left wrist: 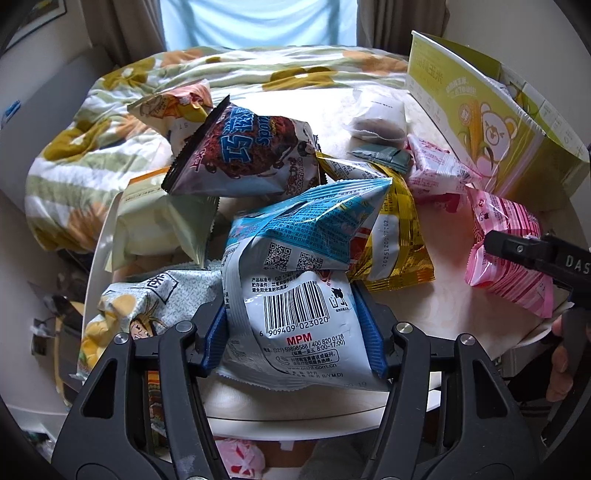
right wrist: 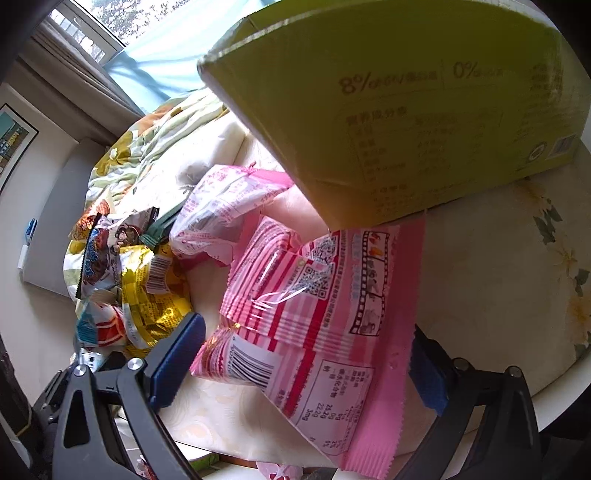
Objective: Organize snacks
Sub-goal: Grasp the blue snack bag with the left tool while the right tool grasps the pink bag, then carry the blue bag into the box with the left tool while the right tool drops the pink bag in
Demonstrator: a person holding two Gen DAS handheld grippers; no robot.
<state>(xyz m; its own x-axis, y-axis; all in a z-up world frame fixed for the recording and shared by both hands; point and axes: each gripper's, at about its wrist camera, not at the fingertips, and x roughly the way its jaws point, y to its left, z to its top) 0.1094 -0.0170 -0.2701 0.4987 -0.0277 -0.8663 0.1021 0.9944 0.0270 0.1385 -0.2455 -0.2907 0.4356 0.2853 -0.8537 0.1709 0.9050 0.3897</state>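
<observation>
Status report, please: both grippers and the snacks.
Left gripper shut on blue bag. Right gripper open around pink bag, pads apart. Green box close above.

I'm looking into a home bedroom: a floral quilt (left wrist: 110, 122) is lying rumpled just behind the round table (left wrist: 436, 317), with curtains (left wrist: 384, 22) hanging beyond it.

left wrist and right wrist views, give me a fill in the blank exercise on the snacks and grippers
1. The left gripper is shut on the blue and white snack bag, whose printed ____ faces the camera.
2. The right gripper stands open around a ____ striped packet.
3. The green box carries a cartoon ____ beside a corn cob.

Missing words: barcode; pink; bear
</observation>
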